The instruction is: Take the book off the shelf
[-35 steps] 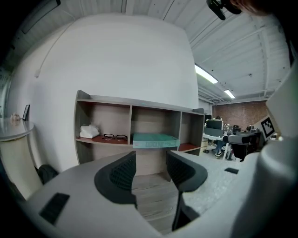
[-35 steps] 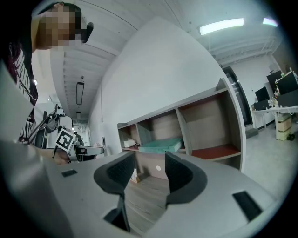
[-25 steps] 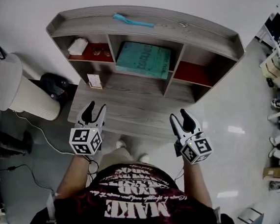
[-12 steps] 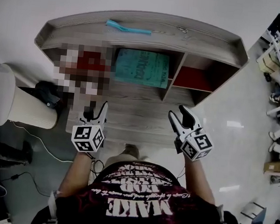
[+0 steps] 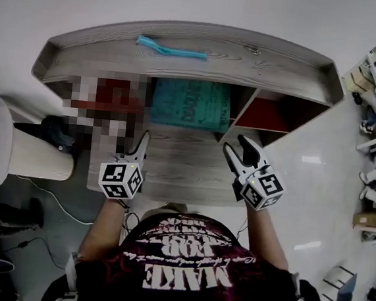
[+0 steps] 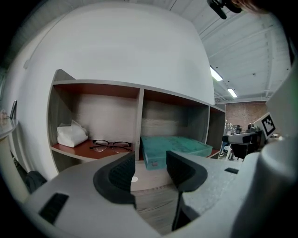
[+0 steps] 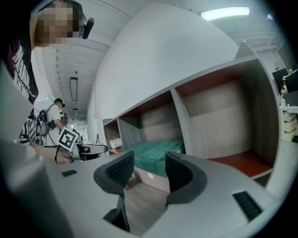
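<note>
Teal book (image 7: 154,155) flat in shelf's (image 7: 219,121) middle compartment

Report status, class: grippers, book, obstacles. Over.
Left gripper open, empty. Right gripper opening, empty. Book flat in shelf, untouched. Nothing blocking it.

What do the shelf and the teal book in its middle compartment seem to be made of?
The shelf looks like wood or wood-look laminate board, matte grey: grain lines run along its top. The book seems paper with a matte teal cover bearing dark print; card or cloth, I cannot tell.
</note>
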Demonstrator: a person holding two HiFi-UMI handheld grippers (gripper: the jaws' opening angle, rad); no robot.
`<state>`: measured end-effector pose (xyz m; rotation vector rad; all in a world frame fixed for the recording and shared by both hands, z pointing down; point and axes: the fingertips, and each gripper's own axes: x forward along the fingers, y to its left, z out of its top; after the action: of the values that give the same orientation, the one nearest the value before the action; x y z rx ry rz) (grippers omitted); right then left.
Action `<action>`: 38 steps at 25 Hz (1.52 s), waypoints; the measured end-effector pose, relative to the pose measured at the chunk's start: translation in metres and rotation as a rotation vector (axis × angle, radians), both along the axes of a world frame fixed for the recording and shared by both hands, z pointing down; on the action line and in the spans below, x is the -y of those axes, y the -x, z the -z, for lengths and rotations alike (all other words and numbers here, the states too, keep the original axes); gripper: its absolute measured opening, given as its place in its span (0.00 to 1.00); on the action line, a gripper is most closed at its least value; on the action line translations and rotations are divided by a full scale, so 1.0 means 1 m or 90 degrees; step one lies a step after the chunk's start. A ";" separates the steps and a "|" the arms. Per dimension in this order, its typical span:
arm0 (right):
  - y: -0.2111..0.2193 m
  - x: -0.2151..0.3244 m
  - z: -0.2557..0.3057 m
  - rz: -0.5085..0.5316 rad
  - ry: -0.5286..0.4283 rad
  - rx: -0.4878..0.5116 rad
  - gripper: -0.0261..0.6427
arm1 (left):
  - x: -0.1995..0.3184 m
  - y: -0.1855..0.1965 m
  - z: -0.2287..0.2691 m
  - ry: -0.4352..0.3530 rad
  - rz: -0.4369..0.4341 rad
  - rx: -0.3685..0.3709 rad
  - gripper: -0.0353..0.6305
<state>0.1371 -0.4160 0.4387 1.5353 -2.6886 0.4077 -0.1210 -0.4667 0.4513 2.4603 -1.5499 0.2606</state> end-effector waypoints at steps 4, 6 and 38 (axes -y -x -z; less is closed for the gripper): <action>0.004 0.019 -0.009 -0.004 0.014 0.002 0.36 | 0.018 -0.004 -0.005 0.016 -0.022 -0.023 0.36; 0.005 0.027 -0.012 -0.007 0.021 0.004 0.37 | 0.026 -0.007 -0.006 0.029 -0.031 -0.043 0.36; 0.003 0.059 -0.044 -0.063 0.110 0.098 0.33 | 0.052 -0.055 -0.033 0.156 -0.132 -0.122 0.37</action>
<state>0.1339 -0.4745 0.4822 1.6538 -2.6092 0.7694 -0.0657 -0.5186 0.4841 2.3727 -1.1165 0.2267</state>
